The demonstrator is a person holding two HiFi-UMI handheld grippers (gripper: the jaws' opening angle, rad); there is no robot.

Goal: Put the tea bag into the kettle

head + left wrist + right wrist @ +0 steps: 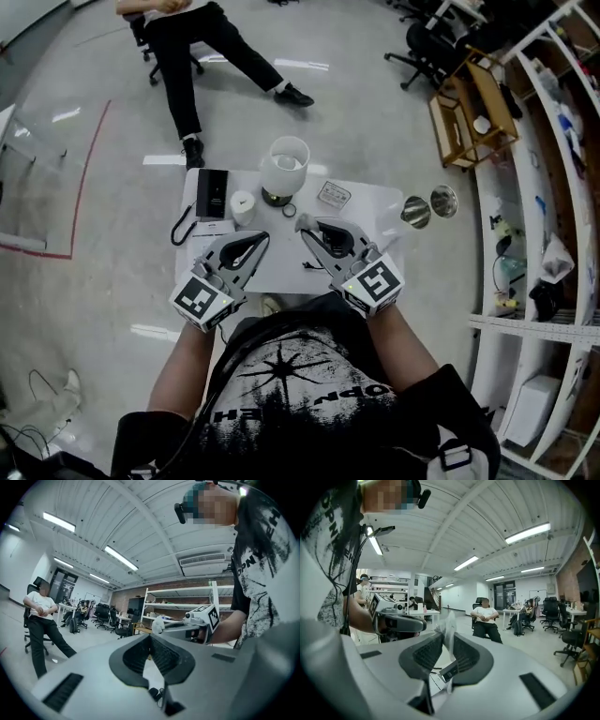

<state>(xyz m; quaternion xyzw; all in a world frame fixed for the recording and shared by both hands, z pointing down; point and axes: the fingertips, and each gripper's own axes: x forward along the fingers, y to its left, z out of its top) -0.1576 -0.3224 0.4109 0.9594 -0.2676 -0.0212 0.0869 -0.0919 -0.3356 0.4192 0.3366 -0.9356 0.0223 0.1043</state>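
Note:
The white kettle (285,167) stands open-topped at the far edge of the small white table (281,267). In the air above the table, my right gripper (303,228) is shut on a white tea bag (301,221). In the right gripper view the tea bag (449,629) sticks up between the pads, and its tag (448,671) hangs below on the string. My left gripper (262,237) hovers beside it, shut with nothing in it; in its own view the left gripper's tips (150,636) meet. The right gripper (185,628) and the tea bag (158,625) show there too.
On the table stand a small white cup (243,204), a black device (212,194) and a flat packet (333,194). Two metal cups (416,211) sit to the table's right. A seated person (202,47) is beyond the table. A wooden crate (469,112) and shelves (553,150) stand at the right.

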